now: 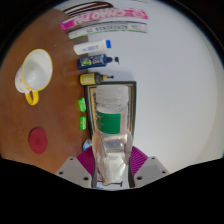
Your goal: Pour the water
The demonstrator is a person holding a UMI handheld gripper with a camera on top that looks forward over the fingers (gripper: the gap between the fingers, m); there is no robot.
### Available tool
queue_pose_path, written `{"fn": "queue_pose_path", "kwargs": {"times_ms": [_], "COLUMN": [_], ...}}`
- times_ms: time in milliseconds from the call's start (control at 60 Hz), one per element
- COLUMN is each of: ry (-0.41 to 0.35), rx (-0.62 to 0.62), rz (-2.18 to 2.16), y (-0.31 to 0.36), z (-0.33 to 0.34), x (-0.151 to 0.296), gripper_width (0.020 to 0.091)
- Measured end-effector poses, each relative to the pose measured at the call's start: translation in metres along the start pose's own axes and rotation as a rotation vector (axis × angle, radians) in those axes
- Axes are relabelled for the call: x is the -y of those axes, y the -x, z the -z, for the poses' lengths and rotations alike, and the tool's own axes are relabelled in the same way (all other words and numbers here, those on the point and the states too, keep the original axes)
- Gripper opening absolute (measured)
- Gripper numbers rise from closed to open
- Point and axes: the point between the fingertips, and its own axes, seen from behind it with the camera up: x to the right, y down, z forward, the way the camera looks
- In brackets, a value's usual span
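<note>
A clear plastic bottle [110,120] with a green label and a white cap stands between my gripper's [111,163] fingers, its crinkled lower body pressed by both magenta pads [88,159]. The bottle points forward, away from the camera, its cap end over the white part of the table. A white cup [33,70] with a yellow handle sits on the brown tabletop [40,110], well to the left of the bottle and beyond the fingers.
A red round coaster [39,139] lies on the brown surface near the left finger. Several markers and small bottles [98,62] lie along the white board's [160,90] edge ahead. Small green items [82,104] rest left of the bottle.
</note>
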Motion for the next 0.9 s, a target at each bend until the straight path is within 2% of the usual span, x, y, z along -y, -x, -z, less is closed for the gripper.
{"fn": "queue_pose_path", "kwargs": {"times_ms": [100, 200, 317, 467, 650, 900], "ry": [-0.05, -0.065, -0.058, -0.043, -0.077, -0.107], "rx": [-0.012, -0.05, -0.053, -0.023, 0.027, 0.2], "rz": [0.228, 0.461, 0.614, 0.6, 0.275, -0.614], "y": [0.03, 0.045, 0.06, 0.064, 0.039, -0.004], "z": [0.003, 0.009, 0.008, 0.008, 0.014, 0.021], "x": [0.045, 0.079, 0.091, 0.088, 0.083, 0.056], "gripper_width": [0.0418, 0.0421, 0.042, 0.0424, 0.0422, 0.0425]}}
